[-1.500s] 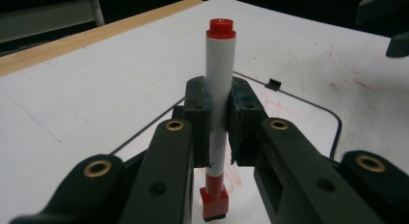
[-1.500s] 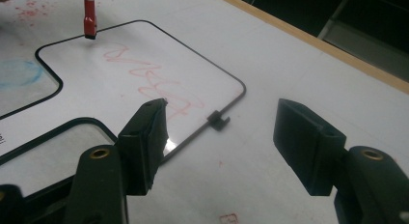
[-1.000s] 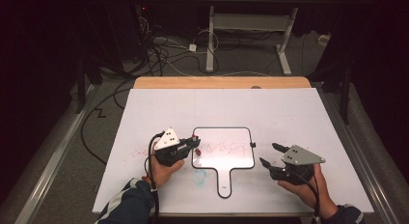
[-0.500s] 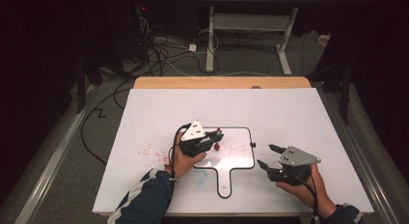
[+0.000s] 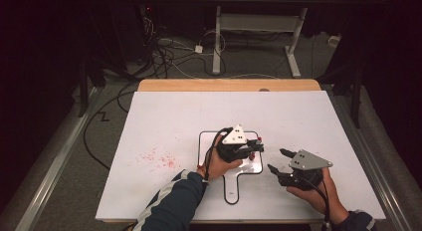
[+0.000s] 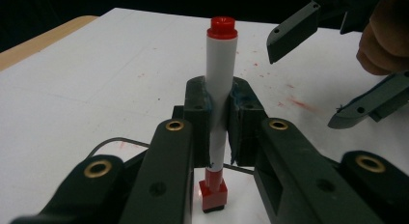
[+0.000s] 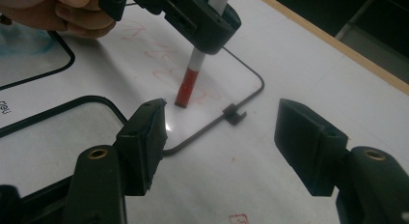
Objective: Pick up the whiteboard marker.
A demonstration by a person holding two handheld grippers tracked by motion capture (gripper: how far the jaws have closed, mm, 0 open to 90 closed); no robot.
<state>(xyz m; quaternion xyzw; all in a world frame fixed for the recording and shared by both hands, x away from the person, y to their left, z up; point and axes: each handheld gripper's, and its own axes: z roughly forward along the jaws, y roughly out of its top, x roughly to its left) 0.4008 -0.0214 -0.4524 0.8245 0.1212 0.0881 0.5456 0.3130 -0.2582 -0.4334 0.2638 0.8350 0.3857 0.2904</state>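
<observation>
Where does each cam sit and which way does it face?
High view: above the person's side, looking forward and down on the table; both forearms, left gripper, right gripper.
Left gripper view: rides the left gripper, looking along its jaws at the clamped marker.
Right gripper view: rides the right gripper, looking along its spread jaws at the whiteboard.
Shared: each gripper view shows the marker and the other gripper.

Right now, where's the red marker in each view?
High view: marker at centre, in the left gripper.
Left gripper view: upright between the fingers, centre.
Right gripper view: top centre, cap on the whiteboard.
Shared landmark: the whiteboard's black rim.
</observation>
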